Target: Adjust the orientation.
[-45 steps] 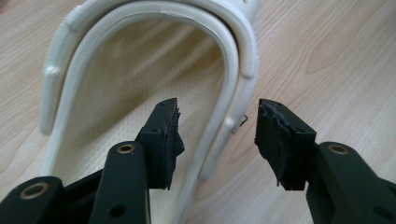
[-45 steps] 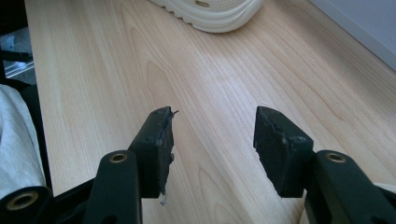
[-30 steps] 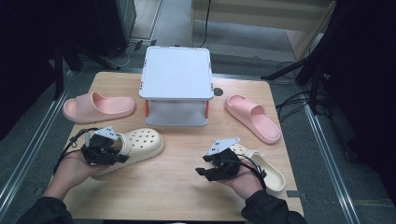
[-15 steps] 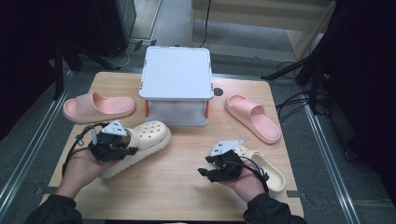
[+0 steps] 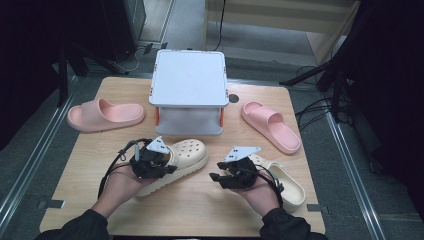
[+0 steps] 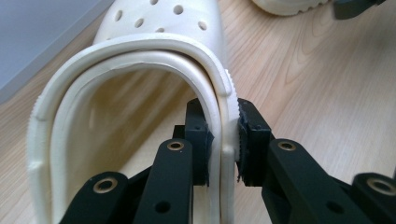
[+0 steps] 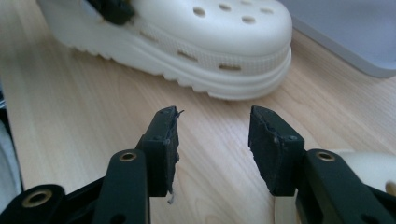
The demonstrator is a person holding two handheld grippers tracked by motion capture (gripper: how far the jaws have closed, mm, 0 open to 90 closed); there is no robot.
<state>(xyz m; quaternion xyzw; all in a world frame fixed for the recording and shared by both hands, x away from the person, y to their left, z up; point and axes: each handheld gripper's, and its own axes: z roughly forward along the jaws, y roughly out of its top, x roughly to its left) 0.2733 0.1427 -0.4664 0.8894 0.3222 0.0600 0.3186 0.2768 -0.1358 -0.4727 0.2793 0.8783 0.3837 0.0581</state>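
The left gripper (image 6: 223, 140) has its jaws pinching the side wall of the cream clog (image 5: 185, 157) near the heel opening, one jaw inside the shoe and one outside, a grip that looks meant for dragging or lifting it across the bench (image 5: 200, 210). The right gripper (image 7: 212, 140) waits empty, its jaws spread though they have just been closing, with the clog's rounded, hole-dotted toe beyond their tips. The clog is thick-soled and ridged along its edge.
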